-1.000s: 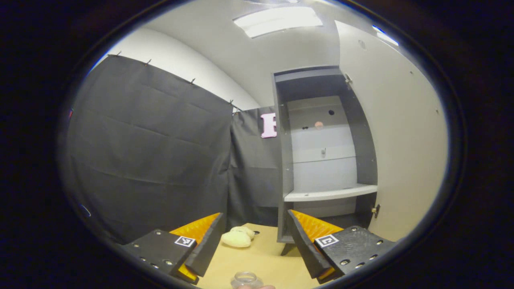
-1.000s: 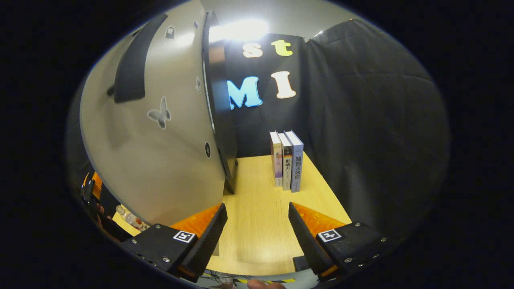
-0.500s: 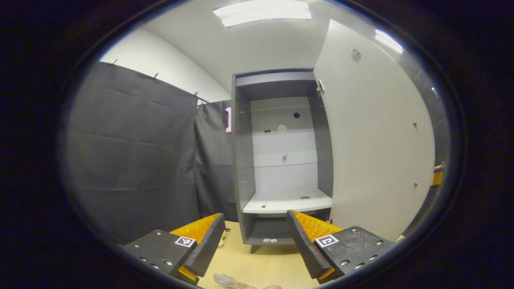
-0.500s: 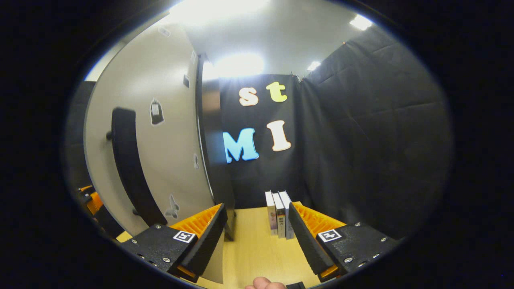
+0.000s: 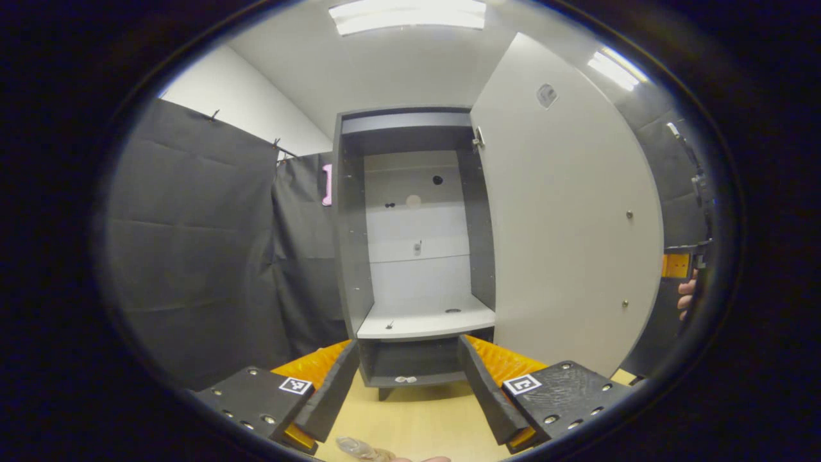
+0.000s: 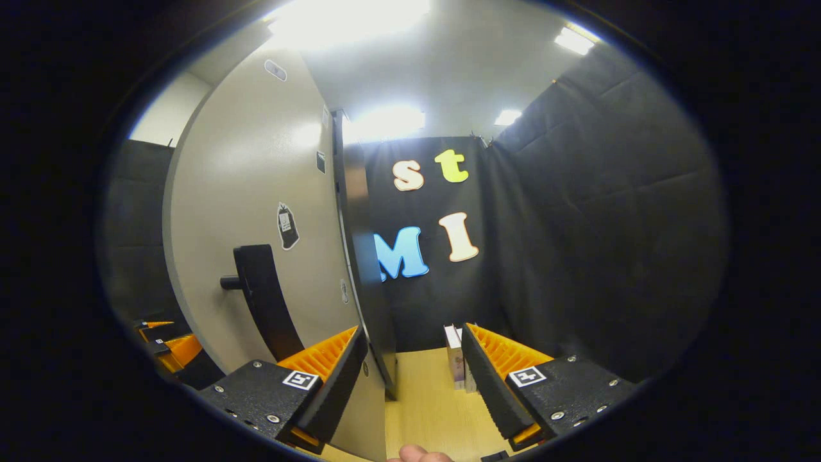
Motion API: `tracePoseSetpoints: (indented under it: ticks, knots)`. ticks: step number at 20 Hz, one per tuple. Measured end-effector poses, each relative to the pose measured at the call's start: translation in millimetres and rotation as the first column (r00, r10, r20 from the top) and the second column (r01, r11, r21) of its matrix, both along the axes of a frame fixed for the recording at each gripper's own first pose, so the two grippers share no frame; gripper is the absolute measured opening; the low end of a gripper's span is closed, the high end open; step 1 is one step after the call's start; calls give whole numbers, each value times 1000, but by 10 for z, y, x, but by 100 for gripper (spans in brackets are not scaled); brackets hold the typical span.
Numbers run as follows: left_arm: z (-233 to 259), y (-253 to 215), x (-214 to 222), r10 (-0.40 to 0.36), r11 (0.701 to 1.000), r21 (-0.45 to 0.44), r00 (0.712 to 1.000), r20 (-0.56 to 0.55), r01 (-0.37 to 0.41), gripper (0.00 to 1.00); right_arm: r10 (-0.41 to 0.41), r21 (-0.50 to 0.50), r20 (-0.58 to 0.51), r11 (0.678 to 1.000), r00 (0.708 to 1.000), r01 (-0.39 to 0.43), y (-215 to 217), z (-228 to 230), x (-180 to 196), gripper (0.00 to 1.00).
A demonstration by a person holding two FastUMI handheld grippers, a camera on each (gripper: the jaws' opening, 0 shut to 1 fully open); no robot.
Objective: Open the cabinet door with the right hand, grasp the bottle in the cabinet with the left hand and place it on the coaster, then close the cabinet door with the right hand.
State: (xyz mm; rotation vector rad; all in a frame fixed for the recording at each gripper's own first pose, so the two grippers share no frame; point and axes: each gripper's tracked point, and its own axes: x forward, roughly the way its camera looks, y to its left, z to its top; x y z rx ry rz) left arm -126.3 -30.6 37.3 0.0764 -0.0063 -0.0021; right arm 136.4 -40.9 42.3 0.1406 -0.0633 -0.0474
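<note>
The grey cabinet (image 5: pixel 349 244) stands ahead with its door (image 5: pixel 564 218) swung open to the right; its white shelf (image 5: pixel 423 324) is bare. My left gripper (image 5: pixel 407 393) is open and holds nothing, low over the wooden table in front of the cabinet. A clear bottle's top (image 5: pixel 360 448) peeks in at the bottom edge, below the fingers. My right gripper (image 6: pixel 410 380) is open, close to the door's outer face (image 6: pixel 256 192), with the black handle (image 6: pixel 264 301) just left of its left finger. The right gripper (image 5: pixel 678 264) and a hand (image 5: pixel 686 298) also show beyond the door's edge.
Books (image 6: pixel 457 356) stand on the wooden table (image 6: pixel 423 410) right of the cabinet's side (image 6: pixel 362 256). Black cloth walls close in left and right. Small pale bits (image 5: pixel 404 379) lie in the cabinet's bottom compartment. The left gripper (image 6: pixel 168 343) shows past the door, low left.
The left gripper turned so the cabinet moved from the right to the middle of its view. The right gripper tilted up and came closer to the door handle. Both stayed open.
</note>
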Motion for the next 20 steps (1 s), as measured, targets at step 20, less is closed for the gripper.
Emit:
tracePoseSetpoints:
  ticks: [20]
  knots:
    - [-391,1555,950,-165,984,-74,986,-30,162,89,-90,-70,37,993,995,93,1908,316,157,91]
